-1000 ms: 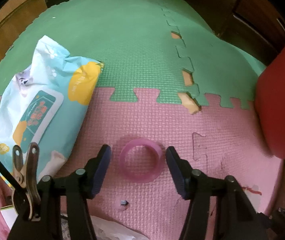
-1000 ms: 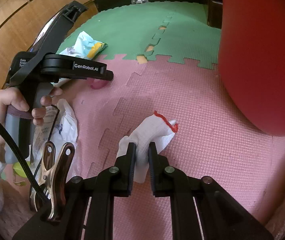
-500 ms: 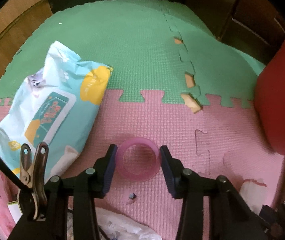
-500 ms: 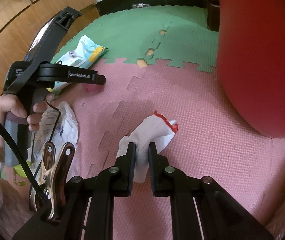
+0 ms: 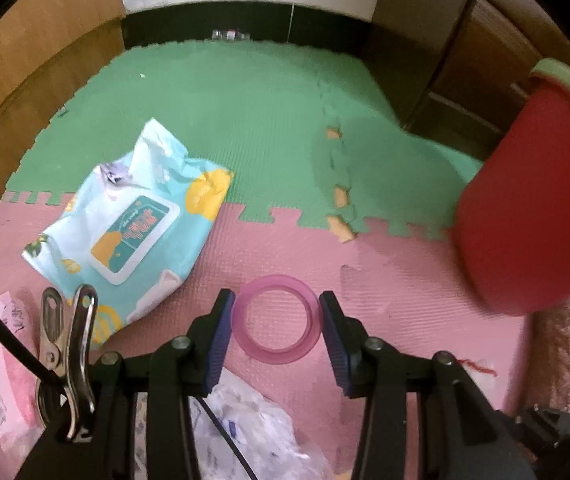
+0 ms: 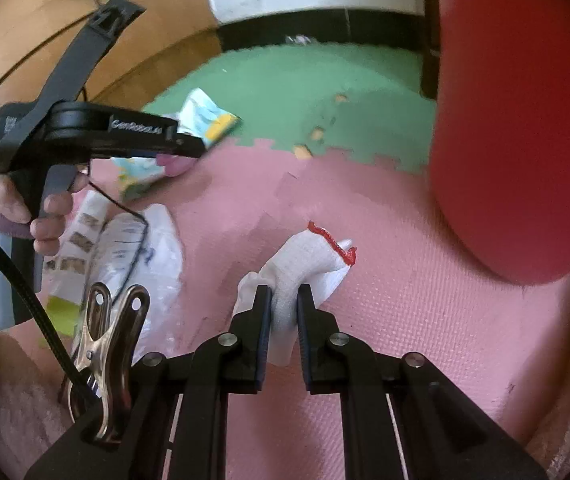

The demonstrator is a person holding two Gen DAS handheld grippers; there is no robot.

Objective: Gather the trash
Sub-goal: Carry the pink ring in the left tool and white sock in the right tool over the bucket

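A translucent pink ring (image 5: 275, 354) sits between the blue pads of my left gripper (image 5: 277, 298), which press on both its sides and hold it above the pink foam mat (image 5: 397, 304). In the right wrist view this left gripper (image 6: 183, 148) appears in a person's hand (image 6: 13, 208), with the ring (image 6: 175, 165) showing under its tip. My right gripper (image 6: 283, 292) is shut on a white knitted cloth with a red hem (image 6: 309, 252), which is raised off the mat.
A large red bin (image 5: 533, 216) stands at the right, close to both grippers. A blue wet-wipes pack (image 5: 137, 232) lies at the left over the seam with the green mat (image 5: 245, 120). A crumpled clear plastic bag (image 5: 253, 432) and a pink packet (image 5: 1, 360) lie nearby.
My left gripper's pads closed onto the pink ring, then rose with it; the floor looks farther away. My right gripper rose a little with the white cloth still in it.
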